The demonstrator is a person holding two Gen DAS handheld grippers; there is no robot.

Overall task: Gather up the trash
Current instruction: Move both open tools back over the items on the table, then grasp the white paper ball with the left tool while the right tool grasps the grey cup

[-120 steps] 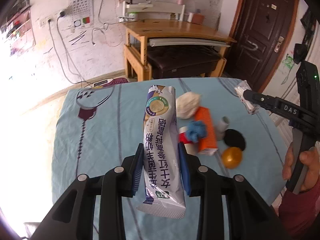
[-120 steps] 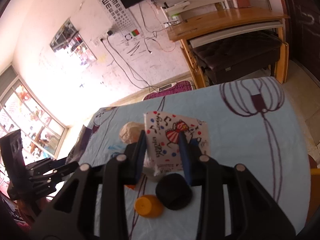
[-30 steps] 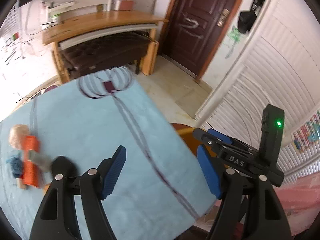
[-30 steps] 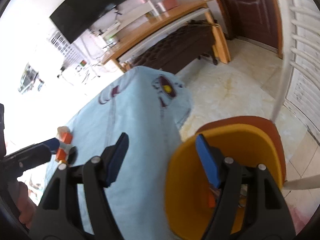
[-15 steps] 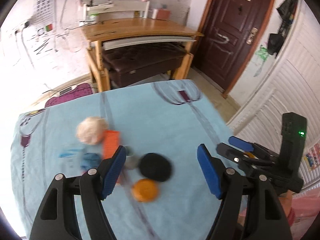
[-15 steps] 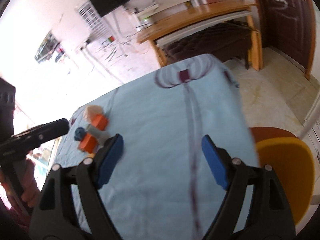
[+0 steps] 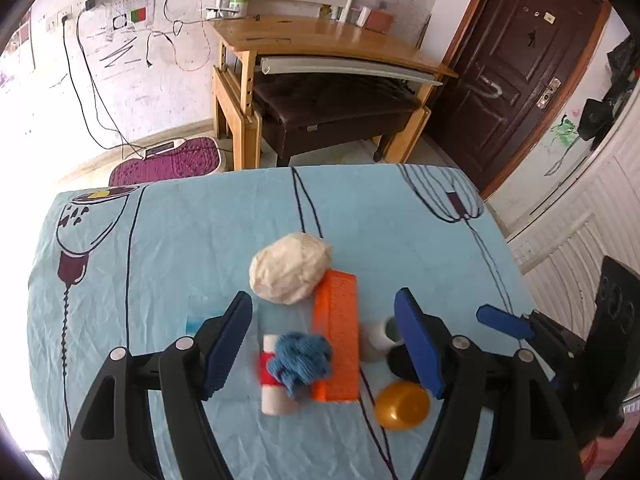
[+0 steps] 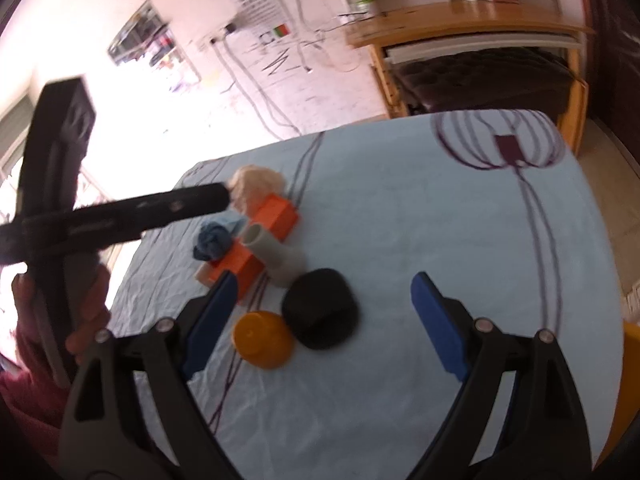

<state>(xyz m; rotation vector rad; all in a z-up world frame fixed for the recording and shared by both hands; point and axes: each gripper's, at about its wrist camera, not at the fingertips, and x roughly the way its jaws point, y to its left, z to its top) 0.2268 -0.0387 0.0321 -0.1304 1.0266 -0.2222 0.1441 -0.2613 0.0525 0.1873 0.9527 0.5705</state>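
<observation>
Trash sits clustered on my blue tablecloth (image 7: 168, 240): orange box (image 7: 336, 344), white wad (image 7: 290, 268), black lid (image 8: 320, 314). My left gripper (image 7: 324, 344) hangs wide and empty; my right gripper (image 8: 320, 320) is opening, empty.

You have released the wrappers; your left gripper (image 7: 324, 344) and right gripper (image 8: 320, 322), jaws opening, are back empty over the bench (image 7: 168, 240).

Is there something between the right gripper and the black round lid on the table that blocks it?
Nothing visible blocks it. The right gripper, its jaws opening and empty, is above the black lid, which lies uncovered on the blue tablecloth. The orange cap and the grey tube are close beside the lid, not over it.
</observation>
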